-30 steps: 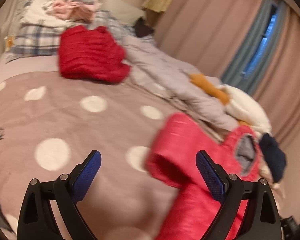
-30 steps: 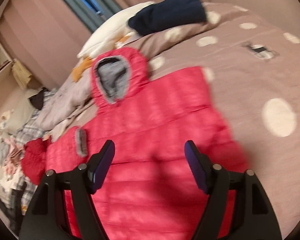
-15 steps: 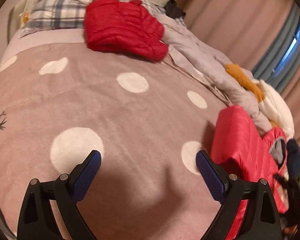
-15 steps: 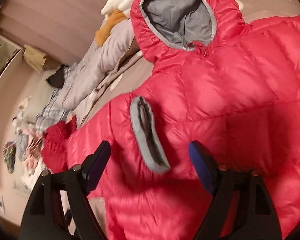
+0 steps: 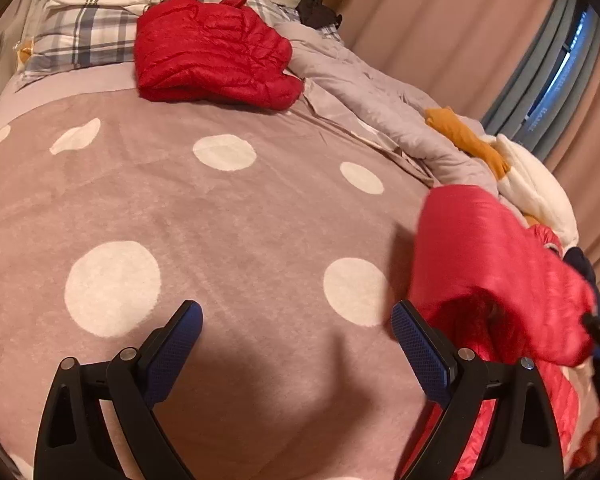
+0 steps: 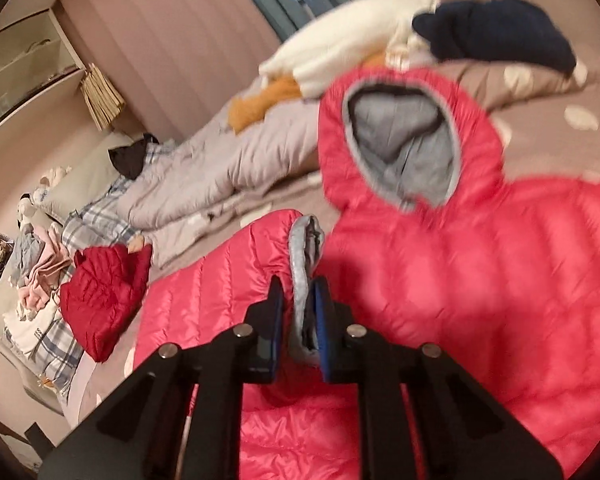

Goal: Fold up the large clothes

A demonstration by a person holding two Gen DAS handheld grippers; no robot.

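Note:
A pink-red hooded down jacket [image 6: 480,272] lies spread on the dotted bed cover, its grey-lined hood [image 6: 404,148] toward the window. My right gripper [image 6: 298,296] has its jaws closing on the grey cuff [image 6: 300,264] of the jacket's sleeve [image 6: 228,280], and the pads press on the cuff. In the left wrist view the same jacket [image 5: 496,276] sits at the right, with its sleeve lifted. My left gripper [image 5: 296,328] stands wide open over the bare bed cover [image 5: 220,208], left of the jacket and holding nothing.
A folded dark-red jacket [image 5: 212,48] lies near the plaid pillows [image 5: 84,28]. A grey quilt [image 5: 380,96], an orange garment [image 5: 468,140], a white one [image 5: 536,188] and a navy one [image 6: 496,36] line the window side. Curtains [image 5: 440,20] hang behind.
My right gripper moved left from the jacket's body to the sleeve cuff and closed on it. The left gripper dropped lower over the cover, still open.

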